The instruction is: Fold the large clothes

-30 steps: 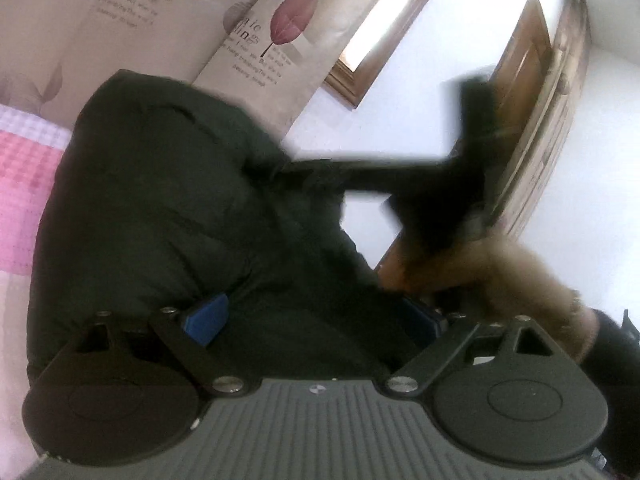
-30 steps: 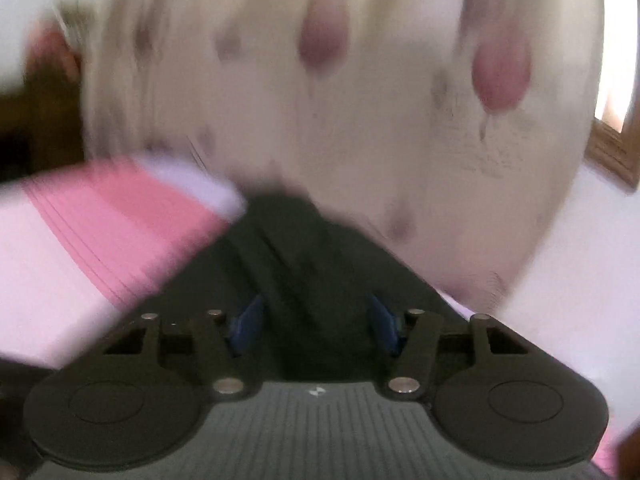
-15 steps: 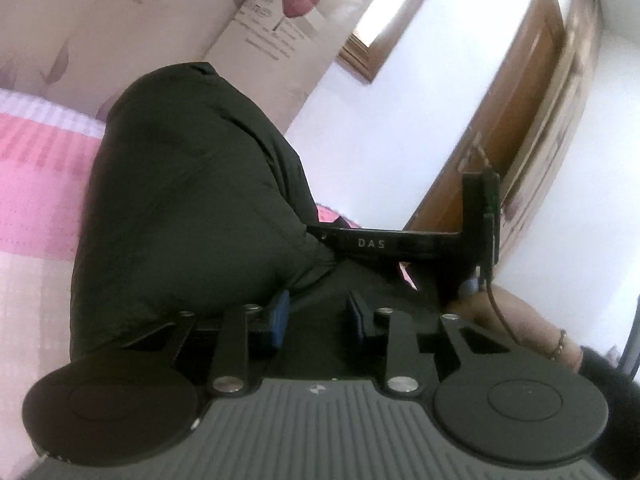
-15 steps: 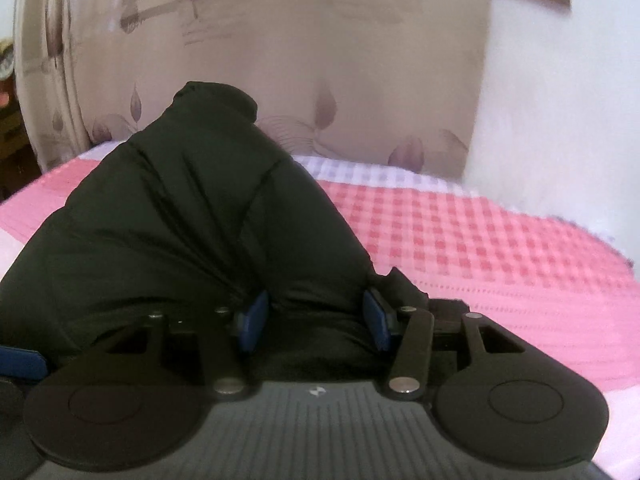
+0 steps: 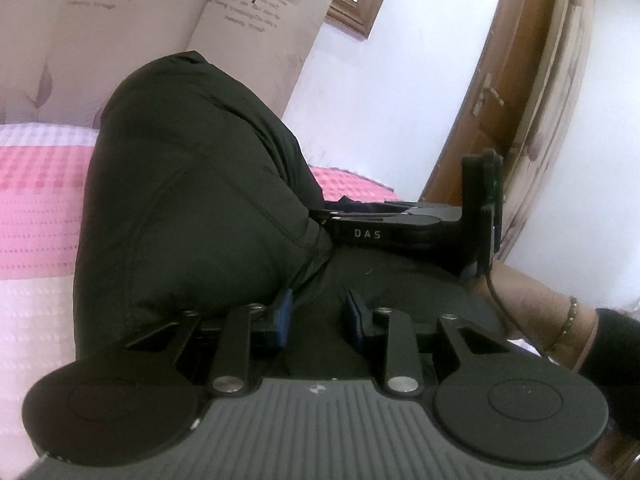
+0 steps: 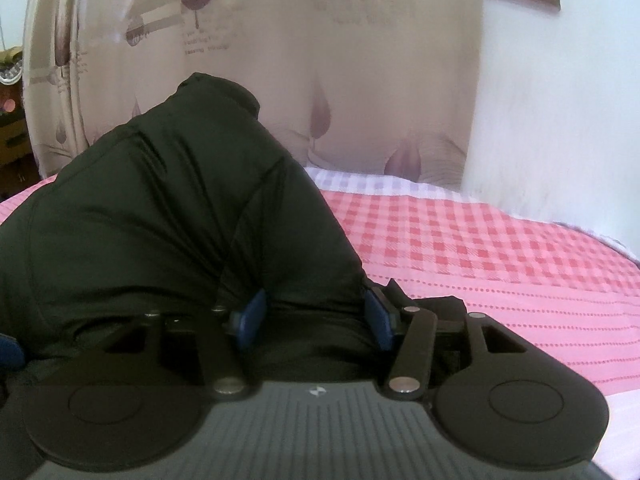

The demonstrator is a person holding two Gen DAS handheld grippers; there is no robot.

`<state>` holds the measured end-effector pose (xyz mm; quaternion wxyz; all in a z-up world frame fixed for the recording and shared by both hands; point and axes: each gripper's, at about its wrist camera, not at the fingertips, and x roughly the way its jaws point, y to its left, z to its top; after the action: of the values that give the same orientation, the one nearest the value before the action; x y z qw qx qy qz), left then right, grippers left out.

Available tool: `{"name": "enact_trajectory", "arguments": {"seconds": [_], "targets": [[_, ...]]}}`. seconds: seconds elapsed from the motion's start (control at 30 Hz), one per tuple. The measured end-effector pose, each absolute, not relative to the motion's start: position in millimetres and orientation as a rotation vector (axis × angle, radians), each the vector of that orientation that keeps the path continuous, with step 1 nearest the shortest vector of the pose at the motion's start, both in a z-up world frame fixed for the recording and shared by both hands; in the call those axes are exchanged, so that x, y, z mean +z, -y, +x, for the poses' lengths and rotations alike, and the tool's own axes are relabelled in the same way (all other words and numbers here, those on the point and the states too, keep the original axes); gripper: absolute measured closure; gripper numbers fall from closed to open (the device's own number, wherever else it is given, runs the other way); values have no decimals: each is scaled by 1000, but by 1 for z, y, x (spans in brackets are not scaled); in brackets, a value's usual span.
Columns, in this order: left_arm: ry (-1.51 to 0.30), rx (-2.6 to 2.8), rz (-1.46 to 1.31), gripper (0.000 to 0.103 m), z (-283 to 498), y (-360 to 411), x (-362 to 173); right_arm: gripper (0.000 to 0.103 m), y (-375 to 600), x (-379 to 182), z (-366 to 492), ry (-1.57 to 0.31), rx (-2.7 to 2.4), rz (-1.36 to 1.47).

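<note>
A large black padded jacket (image 5: 192, 200) lies bunched on the pink checked bedspread (image 5: 36, 200); it also fills the left of the right wrist view (image 6: 160, 220). My left gripper (image 5: 316, 314) has its blue pads (image 5: 283, 314) narrowly apart with black fabric between them. My right gripper (image 6: 314, 316) has its blue pads (image 6: 250, 318) wider apart, a thick fold of the jacket bulging between them. The right gripper's body, marked DAS (image 5: 400, 230), lies across the jacket in the left wrist view.
A floral curtain (image 6: 320, 60) hangs behind the bed. A white wall (image 6: 560, 120) stands to the right, with a wooden door (image 5: 500, 80) and a wood-framed window (image 5: 356, 4). The bedspread (image 6: 500, 248) stretches right of the jacket. The person's forearm with a bracelet (image 5: 560, 320) shows.
Both grippers have come down onto the bed with the jacket. The left jaws have narrowed from wide open onto the fabric. The blurred swing has settled.
</note>
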<state>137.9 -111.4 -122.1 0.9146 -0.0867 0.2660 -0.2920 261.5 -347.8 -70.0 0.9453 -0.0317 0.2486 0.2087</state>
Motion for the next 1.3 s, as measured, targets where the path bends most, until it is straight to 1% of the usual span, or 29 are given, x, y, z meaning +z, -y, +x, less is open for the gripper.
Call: {"name": "enact_trajectory", "arguments": {"seconds": [0.47,0.5,0.57,0.63,0.7,0.77,0.87,0.97,1.07,1.1,1.13,1.17,1.2,1.23,1.3], "targets": [[-563,-596,-75,69,143,119,-119,47,349,-75,258,-489,430,-50],[-565,-595,-66,69,143,119,-118,46,350,-73,257,-489,433,-56],[-569,-595,-58,70,143,120,-119,40,352,-66,253,-485,424,-90],[-570,-592,-54,70,144,120,-120,32,354,-52,247,-498,381,-115],[-570,-590,-52,70,145,121,-120,29,361,-34,228,-434,317,-125],[-567,-590,-45,70,144,122,-121,29,371,-17,200,-362,334,-86],[-566,-590,-41,70,145,122,-120,29,371,-3,150,-315,400,-98],[-564,-589,-37,70,143,124,-120,29,357,-17,107,-336,452,-192],[-564,-592,-29,70,143,124,-121,29,350,-49,96,-413,386,-272],[-564,-593,-25,70,143,125,-121,27,355,-58,96,-426,381,-218],[-565,-594,-21,70,143,125,-121,22,361,-64,99,-449,371,-160],[-566,-594,-18,70,143,125,-121,18,365,-69,103,-470,361,-109],[-567,-593,-16,70,144,125,-121,12,369,-75,107,-486,352,-65],[-569,-592,-13,70,143,126,-121,9,372,-83,111,-513,347,-19],[-561,-594,2,70,142,127,-122,6,375,-89,119,-557,356,21]]}}
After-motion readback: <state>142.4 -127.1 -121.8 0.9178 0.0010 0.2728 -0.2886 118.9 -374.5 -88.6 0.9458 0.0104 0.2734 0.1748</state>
